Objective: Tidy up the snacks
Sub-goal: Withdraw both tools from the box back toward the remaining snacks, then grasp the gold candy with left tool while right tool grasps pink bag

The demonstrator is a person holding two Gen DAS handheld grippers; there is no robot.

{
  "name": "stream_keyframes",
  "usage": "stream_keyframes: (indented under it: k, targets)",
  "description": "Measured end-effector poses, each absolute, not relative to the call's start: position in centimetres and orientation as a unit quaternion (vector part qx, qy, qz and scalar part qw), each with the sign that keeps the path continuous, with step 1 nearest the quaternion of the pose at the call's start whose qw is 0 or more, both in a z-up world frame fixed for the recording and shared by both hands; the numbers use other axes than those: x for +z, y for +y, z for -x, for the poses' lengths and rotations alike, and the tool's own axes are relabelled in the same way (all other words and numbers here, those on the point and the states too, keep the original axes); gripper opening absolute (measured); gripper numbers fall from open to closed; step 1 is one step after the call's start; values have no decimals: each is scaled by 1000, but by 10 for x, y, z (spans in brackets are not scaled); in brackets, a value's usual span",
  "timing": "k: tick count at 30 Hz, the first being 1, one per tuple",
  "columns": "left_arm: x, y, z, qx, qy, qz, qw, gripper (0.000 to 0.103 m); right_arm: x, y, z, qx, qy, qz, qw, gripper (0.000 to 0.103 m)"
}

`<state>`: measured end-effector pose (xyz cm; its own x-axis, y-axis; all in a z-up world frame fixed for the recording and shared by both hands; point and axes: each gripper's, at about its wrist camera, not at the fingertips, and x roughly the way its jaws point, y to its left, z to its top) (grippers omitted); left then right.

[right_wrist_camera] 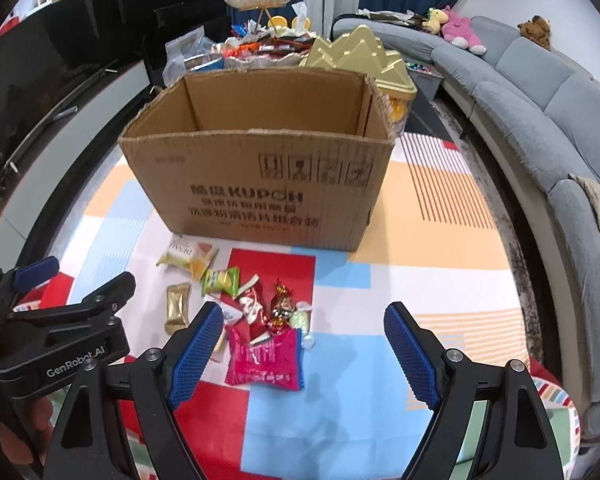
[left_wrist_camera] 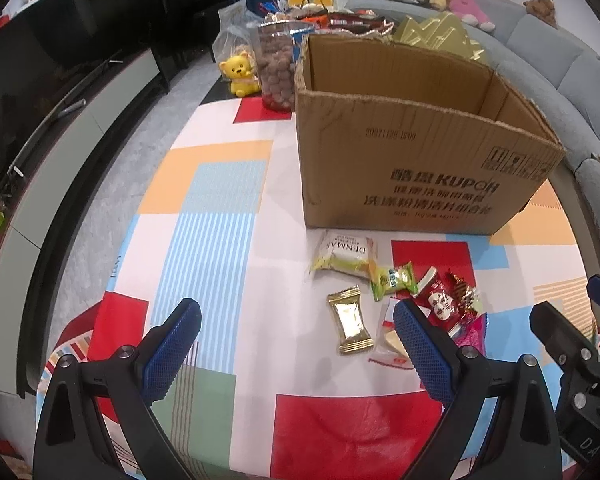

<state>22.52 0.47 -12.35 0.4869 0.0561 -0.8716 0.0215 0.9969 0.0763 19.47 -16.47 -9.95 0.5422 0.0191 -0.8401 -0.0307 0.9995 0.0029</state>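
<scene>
An open cardboard box (left_wrist_camera: 420, 168) (right_wrist_camera: 260, 184) stands on the colourful tablecloth. Loose snacks lie in front of it: a white DENMAS packet (left_wrist_camera: 346, 254) (right_wrist_camera: 188, 256), a green packet (left_wrist_camera: 394, 280) (right_wrist_camera: 222, 280), a gold packet (left_wrist_camera: 350, 320) (right_wrist_camera: 178, 306), a red packet (left_wrist_camera: 440, 304) (right_wrist_camera: 254, 308) and a pink bag (right_wrist_camera: 266, 356). My left gripper (left_wrist_camera: 298, 334) is open and empty, just left of the pile. My right gripper (right_wrist_camera: 304, 338) is open and empty, with the pink bag between its fingers' line of sight.
Behind the box stand a jar of brown balls (left_wrist_camera: 276, 68), a yellow bear figure (left_wrist_camera: 240, 74), a gold tray (right_wrist_camera: 364, 60) and a heap of snacks (right_wrist_camera: 268, 48). A grey sofa (right_wrist_camera: 540, 92) curves along the right. A dark TV cabinet (left_wrist_camera: 60, 128) runs along the left.
</scene>
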Motion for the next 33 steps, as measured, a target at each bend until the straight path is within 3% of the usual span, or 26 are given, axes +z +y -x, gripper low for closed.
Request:
stream_keyframes:
  k: [33]
  targets:
    - [-200, 6, -255, -14, 584, -27, 811, 89, -177, -152, -206, 31, 581, -16, 813, 84]
